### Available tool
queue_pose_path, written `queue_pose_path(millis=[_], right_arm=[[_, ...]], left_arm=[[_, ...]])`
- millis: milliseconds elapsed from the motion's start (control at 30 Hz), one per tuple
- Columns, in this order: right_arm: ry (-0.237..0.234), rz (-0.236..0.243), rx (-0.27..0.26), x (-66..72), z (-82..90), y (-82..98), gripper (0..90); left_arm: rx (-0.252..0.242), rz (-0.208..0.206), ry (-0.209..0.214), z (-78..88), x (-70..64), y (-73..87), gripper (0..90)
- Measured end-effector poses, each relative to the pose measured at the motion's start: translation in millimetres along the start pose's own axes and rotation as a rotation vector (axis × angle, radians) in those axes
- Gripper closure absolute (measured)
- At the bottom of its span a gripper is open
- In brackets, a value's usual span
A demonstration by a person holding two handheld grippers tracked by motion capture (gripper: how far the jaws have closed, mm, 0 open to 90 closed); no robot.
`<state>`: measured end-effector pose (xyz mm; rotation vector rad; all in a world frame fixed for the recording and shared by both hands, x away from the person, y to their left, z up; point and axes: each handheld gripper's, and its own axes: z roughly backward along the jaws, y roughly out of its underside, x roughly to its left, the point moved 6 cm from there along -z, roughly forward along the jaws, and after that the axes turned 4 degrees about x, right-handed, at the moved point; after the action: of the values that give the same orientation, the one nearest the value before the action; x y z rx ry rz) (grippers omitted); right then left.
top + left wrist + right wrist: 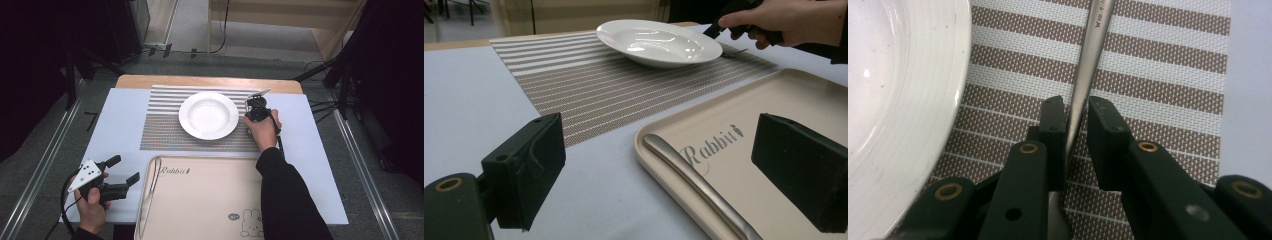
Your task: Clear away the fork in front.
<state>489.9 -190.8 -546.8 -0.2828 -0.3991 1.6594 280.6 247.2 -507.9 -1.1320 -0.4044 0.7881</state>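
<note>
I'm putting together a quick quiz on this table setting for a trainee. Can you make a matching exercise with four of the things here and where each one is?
Things:
1. white plate
2. metal utensil
3. second utensil
4. left gripper

Places or states:
A. lying along the left edge of the beige tray
B. between the jaws of the right gripper, on the mat beside the plate
C. jaws open, held over the table left of the tray
D. resting on the striped placemat

Pairs: 1-D, 2-B, 3-A, 4-C
</note>
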Motion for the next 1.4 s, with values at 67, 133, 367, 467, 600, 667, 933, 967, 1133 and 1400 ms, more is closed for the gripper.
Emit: queue_pose_path(millis=[67, 133, 367, 467, 600, 667, 933, 967, 1133, 1400], right_arm=[[-0.018, -0.003, 0.011, -1.5, 0.0, -0.6, 76.4], [-0.018, -0.007, 0.014, -1.9, 0.0, -0.9, 77.5], [-0.015, -0.029, 0.011, -3.6, -0.2, -1.2, 83.1], [-0.009, -0.046, 0.015, -2.9, -0.3, -1.6, 83.0], [-0.005, -0.026, 0.014, -2.9, -0.6, -1.7, 82.6], [-0.024, -0.039, 0.012, -4.5, -0.6, -1.5, 82.9], [-0.047, -0.04, 0.009, -6.4, -0.3, -1.0, 83.9], [-0.059, -0.043, 0.007, -7.1, -0.3, -1.2, 83.9], [-0.068, 0.0, -0.026, -7.9, 0.5, 2.0, 83.9], [-0.135, -0.03, -0.095, -18.6, 8.2, 10.6, 83.9]], left_arm=[[0.001, 0.001, -0.001, -0.1, -0.1, 0.0, 6.5], [0.002, 0.0, -0.001, -0.1, -0.1, 0.1, 6.5], [0.003, -0.003, 0.0, -0.4, -0.4, 0.3, 6.5], [0.001, -0.003, 0.001, -0.5, -0.5, -0.1, 6.5], [0.001, -0.003, 0.003, -0.8, -0.8, -0.3, 6.5], [0.001, -0.004, 0.003, -1.0, -1.2, -0.3, 6.5], [-0.005, 0.0, 0.007, 0.4, -1.0, -1.6, 6.5], [-0.003, 0.0, 0.005, 0.4, -0.7, -1.6, 6.5], [-0.005, 0.0, 0.004, 1.1, -1.0, -2.0, 6.5], [0.0, -0.002, -0.003, 0.3, -1.1, -2.6, 6.5]])
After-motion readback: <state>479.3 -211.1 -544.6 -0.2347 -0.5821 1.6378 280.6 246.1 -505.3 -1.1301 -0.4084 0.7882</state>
